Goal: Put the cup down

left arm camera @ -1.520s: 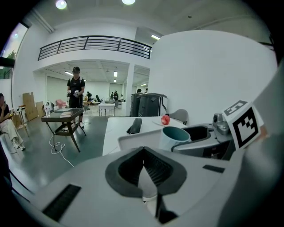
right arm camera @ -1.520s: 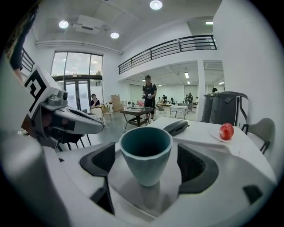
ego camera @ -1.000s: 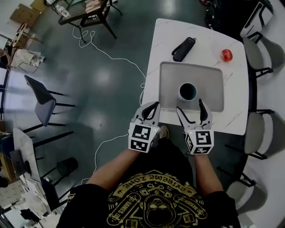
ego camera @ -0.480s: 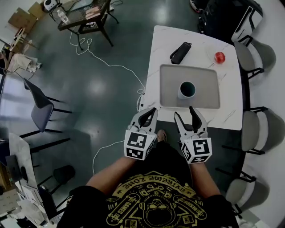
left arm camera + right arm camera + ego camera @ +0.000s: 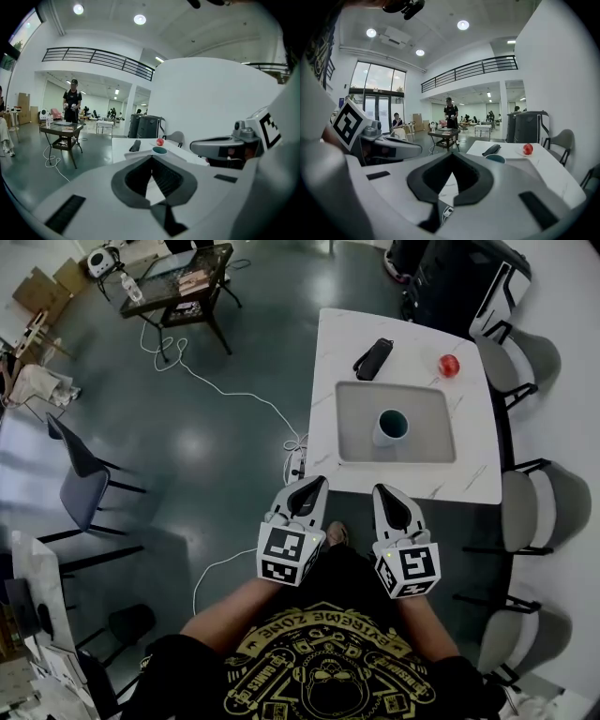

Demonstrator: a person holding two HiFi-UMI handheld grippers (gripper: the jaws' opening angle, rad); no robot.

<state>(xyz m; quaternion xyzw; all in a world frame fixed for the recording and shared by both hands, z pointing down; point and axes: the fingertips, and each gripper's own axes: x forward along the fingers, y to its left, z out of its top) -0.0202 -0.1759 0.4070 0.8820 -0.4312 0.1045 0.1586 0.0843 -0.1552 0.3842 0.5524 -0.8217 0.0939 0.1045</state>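
A white desk (image 5: 323,432) with faint grey veining is seen standing on a dark, glossy floor (image 5: 216,427). Three things are laid directly on its top. A grey rectangular tray (image 5: 361,423) is set at the middle, its long sides running left to right, with a strip of bare top left around it on every side. A black oblong case (image 5: 372,359) is placed beyond the tray's far left corner, slanted and apart from the tray. A small red ball (image 5: 449,365) is set near the far right corner, well apart from the case and just beyond the tray's far right corner.
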